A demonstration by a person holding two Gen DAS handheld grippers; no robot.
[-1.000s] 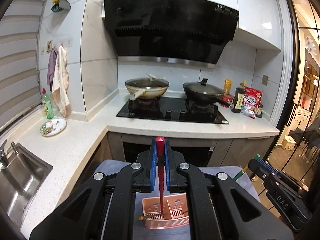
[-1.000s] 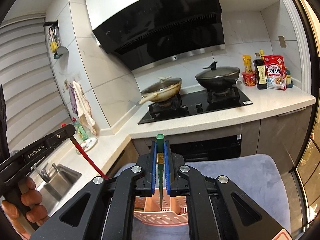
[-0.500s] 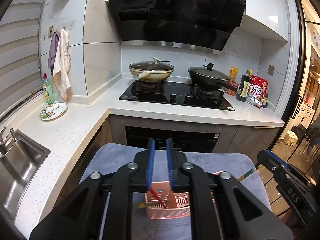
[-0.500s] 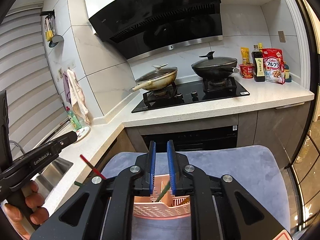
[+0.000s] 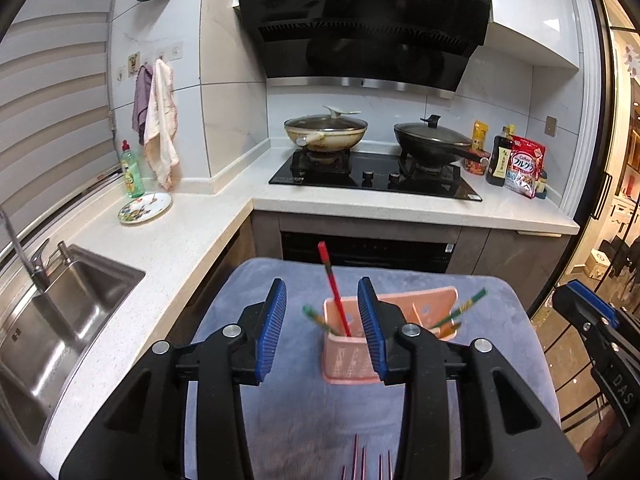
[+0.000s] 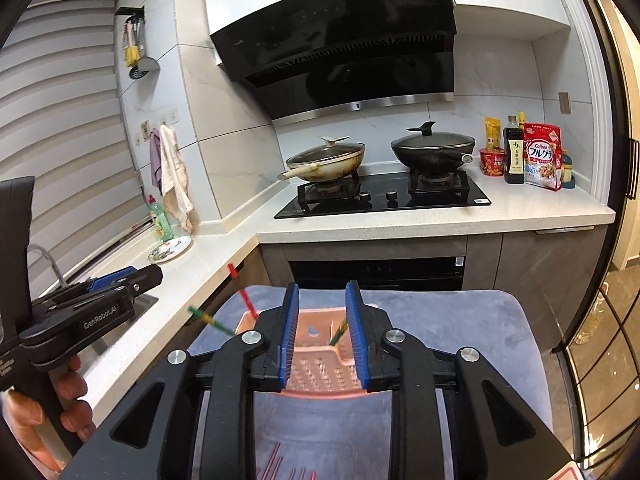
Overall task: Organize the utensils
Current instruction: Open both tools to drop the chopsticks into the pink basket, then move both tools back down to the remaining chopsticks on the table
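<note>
The left gripper [image 5: 322, 320] stood with its ribbed blue pads spread wide and nothing between them, hovering above a pink plastic caddy [image 5: 352, 354], a boxy, perforated holder resting on a soft grey-blue fleece cloth [image 5: 304, 420]. A slim red chopstick [image 5: 334, 290] leaned upright in the caddy's left compartment, and a green chopstick [image 5: 314, 315] tilted out over its left rim; another green one [image 5: 464, 308] angled out of the right end. The right gripper [image 6: 322, 334] also hung open and empty over the caddy [image 6: 320, 364], whose slotted side wall showed between its black arms, with a green chopstick [image 6: 340, 330] standing inside just by the right pad. Thin reddish sticks [image 5: 366, 462] lay flat on the cloth near the lower edge. Behind, a speckled white stone counter [image 5: 168, 240] ran beside a brushed steel sink [image 5: 68, 312]
</note>
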